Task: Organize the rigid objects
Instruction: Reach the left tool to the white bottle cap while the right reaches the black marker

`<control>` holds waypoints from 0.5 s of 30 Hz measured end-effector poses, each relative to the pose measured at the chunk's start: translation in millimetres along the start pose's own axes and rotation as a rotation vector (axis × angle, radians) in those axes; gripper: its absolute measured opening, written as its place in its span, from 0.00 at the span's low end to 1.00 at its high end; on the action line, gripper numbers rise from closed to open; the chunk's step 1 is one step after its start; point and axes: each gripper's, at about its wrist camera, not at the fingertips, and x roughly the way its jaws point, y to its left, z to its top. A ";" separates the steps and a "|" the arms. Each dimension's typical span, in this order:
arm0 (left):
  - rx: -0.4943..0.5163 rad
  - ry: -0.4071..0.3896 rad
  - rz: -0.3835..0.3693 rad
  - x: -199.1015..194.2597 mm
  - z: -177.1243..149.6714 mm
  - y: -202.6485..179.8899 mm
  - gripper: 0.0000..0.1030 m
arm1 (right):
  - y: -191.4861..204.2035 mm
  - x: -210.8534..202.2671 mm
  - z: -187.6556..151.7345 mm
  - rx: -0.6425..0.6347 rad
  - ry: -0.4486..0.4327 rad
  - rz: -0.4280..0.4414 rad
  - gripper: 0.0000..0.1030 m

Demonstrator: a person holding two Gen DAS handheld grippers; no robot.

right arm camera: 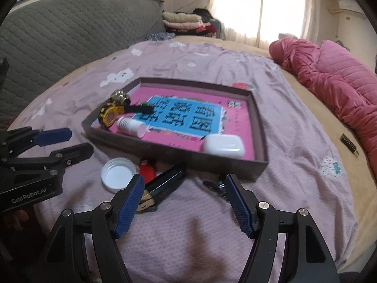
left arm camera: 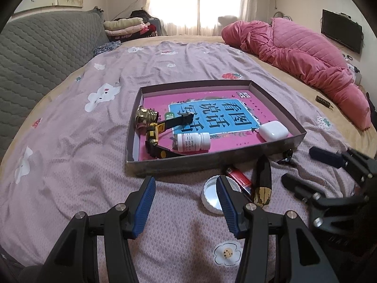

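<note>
A shallow grey box (left arm camera: 207,161) (right arm camera: 165,151) lies on the bed with a pink book as its floor. In it are a brass fitting (left arm camera: 146,115), a yellow-black watch (left arm camera: 154,134) (right arm camera: 110,115), a white pill bottle (left arm camera: 193,141) (right arm camera: 132,126) and a white earbud case (left arm camera: 273,131) (right arm camera: 223,145). In front of the box lie a white lid (left arm camera: 211,194) (right arm camera: 117,174), a red lighter (left arm camera: 239,179) (right arm camera: 147,171), a black-gold case (left arm camera: 262,181) (right arm camera: 162,184) and a small black clip (left arm camera: 286,158) (right arm camera: 215,186). My left gripper (left arm camera: 186,180) (right arm camera: 77,139) is open and empty beside the lid. My right gripper (right arm camera: 185,179) (left arm camera: 299,165) is open and empty above the case and clip.
A pink quilt (left arm camera: 301,54) (right arm camera: 334,80) lies heaped at the right. A grey sofa (left arm camera: 40,54) stands at the left, with folded clothes (left arm camera: 129,27) behind. A small dark bar (left arm camera: 324,101) (right arm camera: 348,145) lies near the quilt.
</note>
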 end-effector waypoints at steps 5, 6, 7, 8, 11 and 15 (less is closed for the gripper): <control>0.001 0.010 -0.003 -1.4 -2.6 1.2 0.52 | 4.6 10.1 -0.5 0.028 0.026 0.026 0.71; 0.004 0.014 -0.006 -1.8 -4.0 1.0 0.52 | 4.7 12.1 -0.4 0.039 0.031 0.030 0.71; 0.005 0.017 -0.007 -2.0 -4.8 1.1 0.52 | 4.4 14.9 -0.5 0.054 0.039 0.037 0.71; 0.006 0.018 -0.007 -2.2 -5.4 1.1 0.52 | 4.4 17.2 -0.7 0.066 0.044 0.042 0.71; 0.006 0.014 0.000 -3.0 -5.8 1.1 0.52 | 5.0 24.2 -1.2 0.088 0.065 0.044 0.71; -0.007 0.003 0.012 -3.9 -4.5 3.1 0.52 | 9.1 28.7 -1.5 0.089 0.070 0.049 0.71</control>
